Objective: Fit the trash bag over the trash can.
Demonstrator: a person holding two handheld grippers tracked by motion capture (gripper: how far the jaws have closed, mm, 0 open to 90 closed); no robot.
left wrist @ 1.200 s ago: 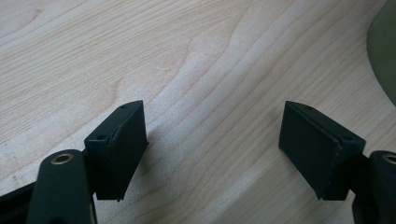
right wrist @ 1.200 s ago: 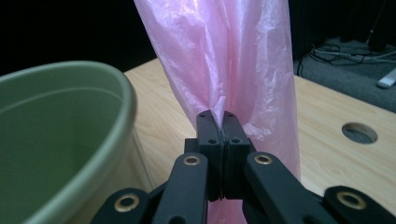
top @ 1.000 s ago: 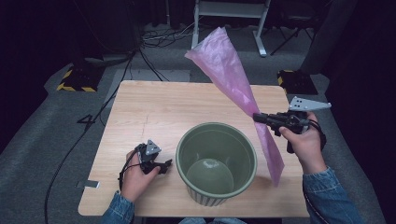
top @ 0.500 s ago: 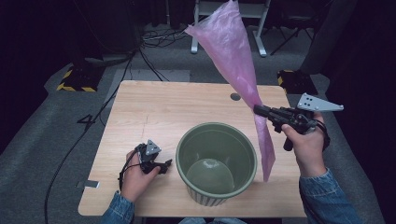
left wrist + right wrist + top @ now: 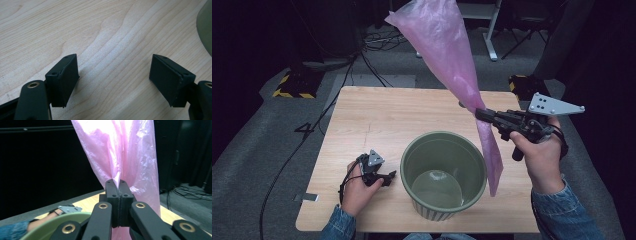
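A pink plastic bag (image 5: 447, 50) billows up above the table, and its tail hangs down past the right rim of a green bin (image 5: 444, 172). My right gripper (image 5: 478, 113) is shut on the bag partway along it, held in the air right of the bin. In the right gripper view the bag (image 5: 120, 152) is pinched between the jaws of my right gripper (image 5: 117, 185), with the bin's rim (image 5: 57, 225) low at left. My left gripper (image 5: 391, 176) rests on the wooden table (image 5: 377, 120) left of the bin. It stands open (image 5: 113, 75) over bare wood.
The bin stands near the table's front edge. Cables (image 5: 292, 155) trail over the grey floor to the left, and a yellow-and-black striped block (image 5: 292, 87) lies beyond the table's far left corner. A white stand (image 5: 489, 30) rises behind the table.
My right gripper has risen and drawn back a little with the bag, so the bag's top now reaches higher and its tail has lifted. The left gripper has stayed in place.
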